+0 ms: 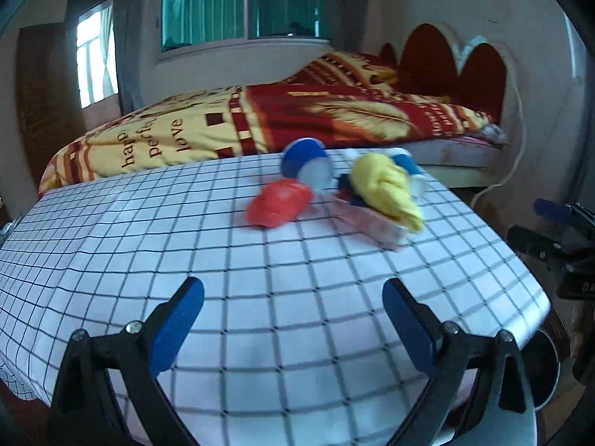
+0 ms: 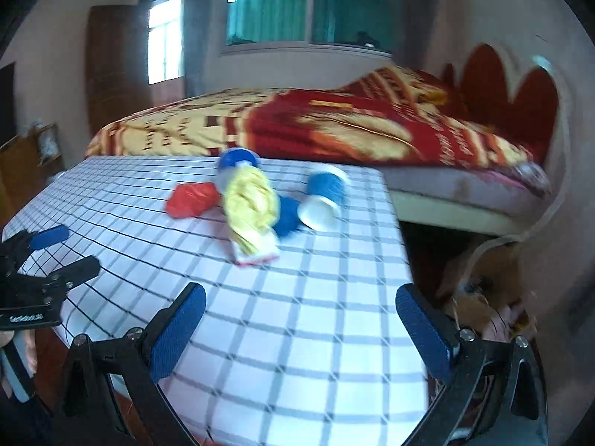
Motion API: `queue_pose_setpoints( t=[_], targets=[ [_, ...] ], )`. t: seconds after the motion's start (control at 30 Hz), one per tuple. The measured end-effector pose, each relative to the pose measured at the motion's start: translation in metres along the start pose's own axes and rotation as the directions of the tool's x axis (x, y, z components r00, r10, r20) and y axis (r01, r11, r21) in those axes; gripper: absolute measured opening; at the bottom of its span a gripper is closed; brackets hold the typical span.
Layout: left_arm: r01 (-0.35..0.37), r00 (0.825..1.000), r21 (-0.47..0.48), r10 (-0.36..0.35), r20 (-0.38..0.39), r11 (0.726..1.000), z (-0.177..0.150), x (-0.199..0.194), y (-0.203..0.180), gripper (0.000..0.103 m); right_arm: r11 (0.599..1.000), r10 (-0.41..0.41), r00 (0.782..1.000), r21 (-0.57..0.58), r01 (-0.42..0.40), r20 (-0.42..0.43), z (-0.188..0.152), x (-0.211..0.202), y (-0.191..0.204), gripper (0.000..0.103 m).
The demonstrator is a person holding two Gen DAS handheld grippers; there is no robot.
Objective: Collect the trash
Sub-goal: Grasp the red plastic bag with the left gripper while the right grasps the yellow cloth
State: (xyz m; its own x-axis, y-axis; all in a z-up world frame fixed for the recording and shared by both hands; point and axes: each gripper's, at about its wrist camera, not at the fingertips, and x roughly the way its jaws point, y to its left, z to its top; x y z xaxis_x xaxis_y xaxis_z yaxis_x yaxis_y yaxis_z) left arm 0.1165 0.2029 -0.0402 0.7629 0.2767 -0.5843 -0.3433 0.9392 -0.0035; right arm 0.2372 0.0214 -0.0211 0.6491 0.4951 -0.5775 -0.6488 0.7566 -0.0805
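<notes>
Two grippers hang over the near edge of a table (image 1: 111,245) covered with a white cloth ruled in dark squares. The left gripper (image 1: 293,319) has its blue-padded fingers spread wide with only cloth between them; the right gripper (image 2: 299,325) stands just as wide apart and also grips nothing. In the left wrist view the right gripper shows at the right edge, off the table's right side; in the right wrist view the left gripper sits at the left edge, over the cloth.

Trash is bunched together toward the far side of the table, well apart from both grippers. A crumpled red piece (image 1: 277,204) lies on the left of the heap. Just right of it a yellow crumpled wad (image 1: 386,191) rests on a flattened pale wrapper (image 2: 256,252) with a red edge. Blue paper cups lie on their sides around them: one cup (image 2: 323,200) to the right with its white inside facing the camera, another (image 1: 305,160) at the far side of the heap. Motion blur softens all of it.

Beyond the table stands a bed (image 1: 260,119) under a red and yellow printed cover, with a red scalloped headboard (image 1: 453,63) at the right. Above the bed a window (image 1: 241,3) shows green curtains; a second, brighter window (image 1: 95,55) is at the far left beside a brown wooden cabinet (image 1: 41,111).
</notes>
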Motion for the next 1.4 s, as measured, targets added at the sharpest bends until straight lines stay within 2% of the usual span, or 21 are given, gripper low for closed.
queue_pose_setpoints(
  t=[0.03,0.07,0.17,0.43,0.5,0.53,0.63,0.67,0.8,0.87,0.9,0.93,1.03,1.2,1.4],
  targets=[
    [-0.007,1.000,-0.004,0.007,-0.013,1.000,0.003,0.011,0.006,0.090,1.000,0.013,1.000,-0.016,-0.013,-0.004,0.006,0.010,0.007,0.088],
    [-0.011,1.000,-0.004,0.011,-0.025,1.000,0.005,0.016,0.009,0.087,0.999,0.025,1.000,-0.024,-0.025,-0.010,0.011,0.018,0.011,0.083],
    [-0.023,0.999,-0.003,0.023,-0.045,1.000,0.013,0.041,0.019,0.086,0.998,0.046,0.999,-0.035,-0.047,-0.027,0.028,0.051,0.019,0.083],
    [0.017,0.996,-0.005,-0.018,-0.087,1.000,0.041,0.101,0.026,0.086,0.993,0.075,0.991,-0.086,-0.085,-0.113,0.053,0.135,0.029,0.083],
    [0.037,0.994,-0.005,-0.037,-0.102,0.999,0.049,0.118,0.027,0.086,0.991,0.089,0.988,-0.091,-0.101,-0.127,0.054,0.145,0.028,0.076],
    [0.043,0.993,-0.003,-0.043,-0.107,0.999,0.052,0.123,0.027,0.086,0.989,0.100,0.986,-0.094,-0.113,-0.133,0.055,0.151,0.028,0.068],
    [0.081,0.988,0.014,-0.078,-0.133,0.997,0.059,0.142,0.025,0.086,0.988,0.114,0.986,-0.094,-0.126,-0.120,0.055,0.155,0.029,0.061],
    [0.092,0.986,0.020,-0.088,-0.143,0.996,0.061,0.148,0.024,0.086,0.987,0.118,0.987,-0.093,-0.129,-0.114,0.056,0.156,0.029,0.055],
    [0.123,0.977,0.025,-0.117,-0.180,0.992,0.066,0.162,0.022,0.074,0.986,0.138,0.985,-0.080,-0.146,-0.105,0.058,0.156,0.031,0.043],
    [0.149,0.970,0.008,-0.145,-0.197,0.989,0.067,0.167,0.024,0.057,0.985,0.147,0.983,-0.071,-0.155,-0.106,0.059,0.156,0.030,0.036],
    [0.165,0.965,-0.005,-0.163,-0.206,0.986,0.066,0.168,0.026,0.032,0.985,0.151,0.983,-0.066,-0.159,-0.102,0.060,0.155,0.029,0.034],
    [0.180,0.961,-0.024,-0.181,-0.209,0.983,0.066,0.168,0.029,0.029,0.985,0.159,0.982,-0.057,-0.165,-0.098,0.060,0.152,0.029,0.032],
    [0.200,0.964,-0.034,-0.203,-0.171,0.979,0.062,0.152,0.035,0.024,0.986,0.156,0.985,-0.045,-0.159,-0.073,0.062,0.140,0.027,0.030],
    [0.193,0.975,-0.026,-0.195,-0.103,0.981,0.054,0.111,0.042,0.024,0.988,0.154,0.988,-0.028,-0.154,-0.032,0.062,0.117,0.024,0.030],
    [0.209,0.974,0.006,-0.207,-0.093,0.978,0.037,0.077,0.036,0.024,0.992,0.125,0.992,0.009,-0.125,0.000,0.050,0.081,0.019,0.030]
  ],
)
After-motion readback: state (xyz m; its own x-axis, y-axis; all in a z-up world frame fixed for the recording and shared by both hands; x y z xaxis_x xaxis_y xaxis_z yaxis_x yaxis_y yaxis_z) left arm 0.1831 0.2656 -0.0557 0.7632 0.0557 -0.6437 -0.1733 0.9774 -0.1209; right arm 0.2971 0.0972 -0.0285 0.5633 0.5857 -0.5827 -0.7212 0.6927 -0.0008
